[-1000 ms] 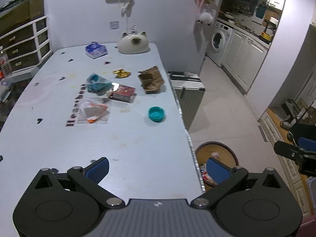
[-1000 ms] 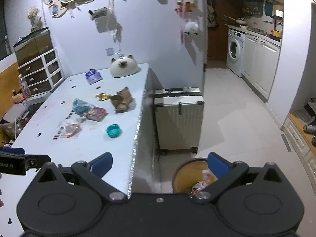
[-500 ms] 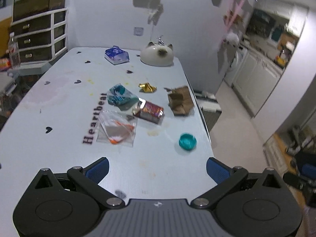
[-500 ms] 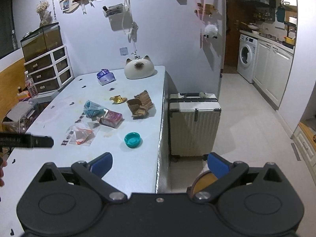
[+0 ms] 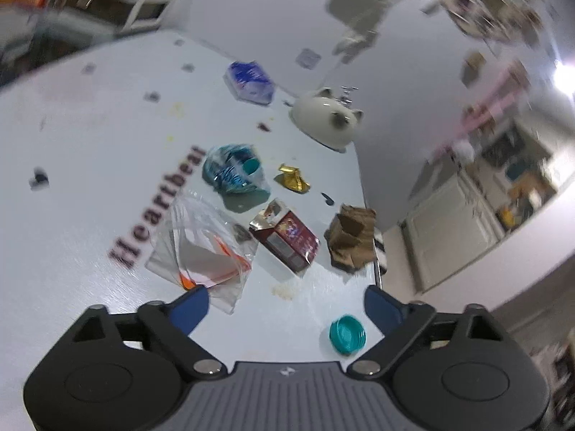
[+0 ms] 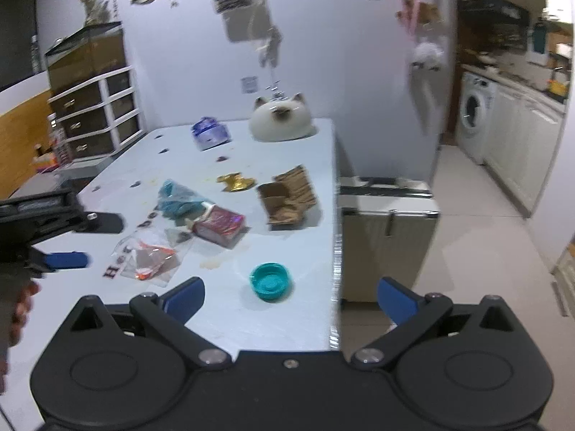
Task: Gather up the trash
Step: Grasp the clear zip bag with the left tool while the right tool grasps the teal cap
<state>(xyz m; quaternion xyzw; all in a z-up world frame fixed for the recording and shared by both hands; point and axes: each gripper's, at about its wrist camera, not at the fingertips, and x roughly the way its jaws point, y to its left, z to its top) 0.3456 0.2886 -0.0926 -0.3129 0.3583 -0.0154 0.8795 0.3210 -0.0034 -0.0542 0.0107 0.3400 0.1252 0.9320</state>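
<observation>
Pale blue and scattered with litter, our table (image 6: 280, 327) runs back to a lilac wall, and we place everything from the red snack box (image 5: 287, 240) lying near its middle. Just left of that box lies a clear zip bag (image 5: 201, 251); behind it sits a crumpled teal wrapper (image 5: 233, 172), with a gold foil scrap (image 5: 293, 179) to the right of that. Right of the box stands a torn brown carton (image 5: 352, 240), at the table edge. Nearer us than the box lies a teal cap (image 6: 270, 281). Our left gripper (image 5: 285, 303) hangs over the table with jaws closing and nothing between them. Our right gripper (image 6: 289, 292) is spread wide and empty, near the cap.
</observation>
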